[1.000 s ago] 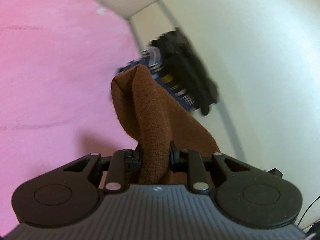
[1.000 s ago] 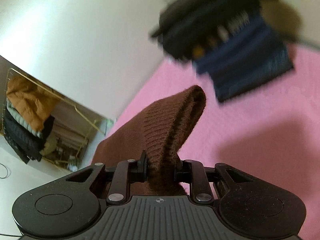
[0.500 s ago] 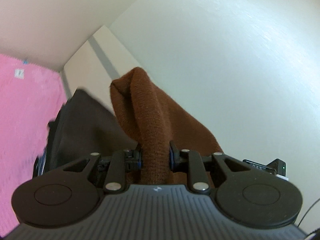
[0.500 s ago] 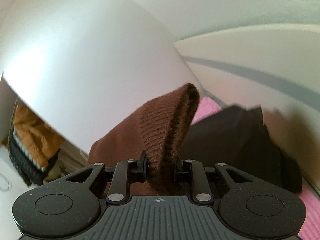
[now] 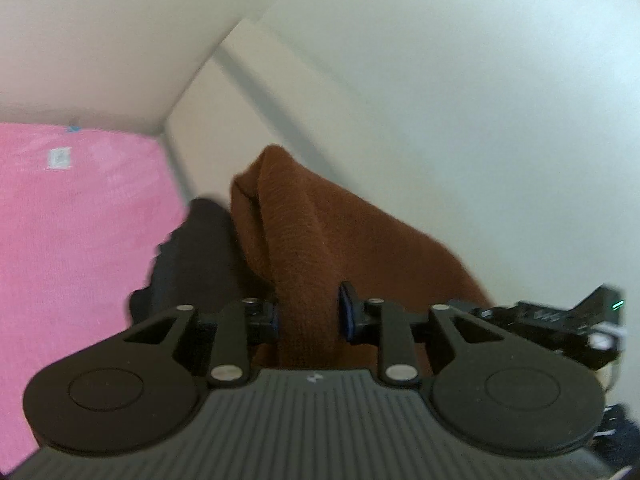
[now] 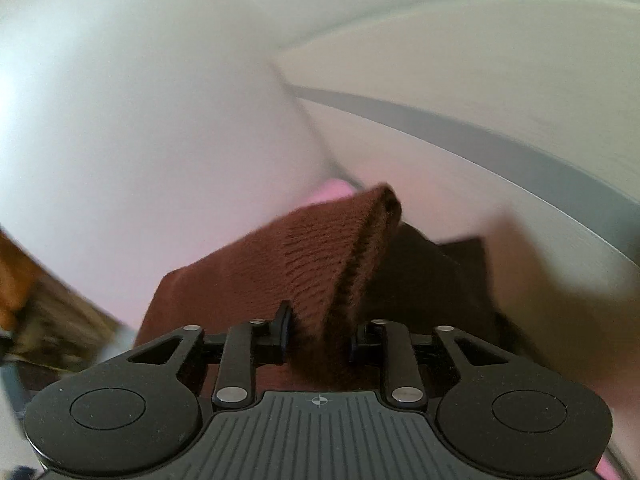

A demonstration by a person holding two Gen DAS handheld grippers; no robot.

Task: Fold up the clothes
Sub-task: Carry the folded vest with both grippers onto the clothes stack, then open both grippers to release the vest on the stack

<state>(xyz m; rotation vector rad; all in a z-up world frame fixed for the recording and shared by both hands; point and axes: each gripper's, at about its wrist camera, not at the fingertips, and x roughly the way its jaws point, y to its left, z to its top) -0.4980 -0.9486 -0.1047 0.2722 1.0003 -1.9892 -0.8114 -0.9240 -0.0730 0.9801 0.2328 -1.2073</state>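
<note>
My left gripper [image 5: 308,316] is shut on a fold of a brown knitted garment [image 5: 304,232], which rises ahead of the jaws and drapes off to the right. My right gripper [image 6: 318,338] is shut on another fold of the same brown garment [image 6: 320,248], which stretches to the left. Both grippers hold it lifted, facing the white walls. A dark, black garment lies just beyond the brown one in the left wrist view [image 5: 196,256] and in the right wrist view [image 6: 436,280].
A pink bed cover [image 5: 76,232] fills the left of the left wrist view, ending at a white wall corner [image 5: 168,128]. A grey stripe [image 6: 480,140] runs along the wall. A black device [image 5: 560,324] with a green light sits at the right. A blurred clothes rack [image 6: 24,296] is at the lower left.
Both grippers have swung upward with the brown garment, from facing the pink cover and a dark stack to facing the walls. The black garment now shows just ahead. The grips are unchanged.
</note>
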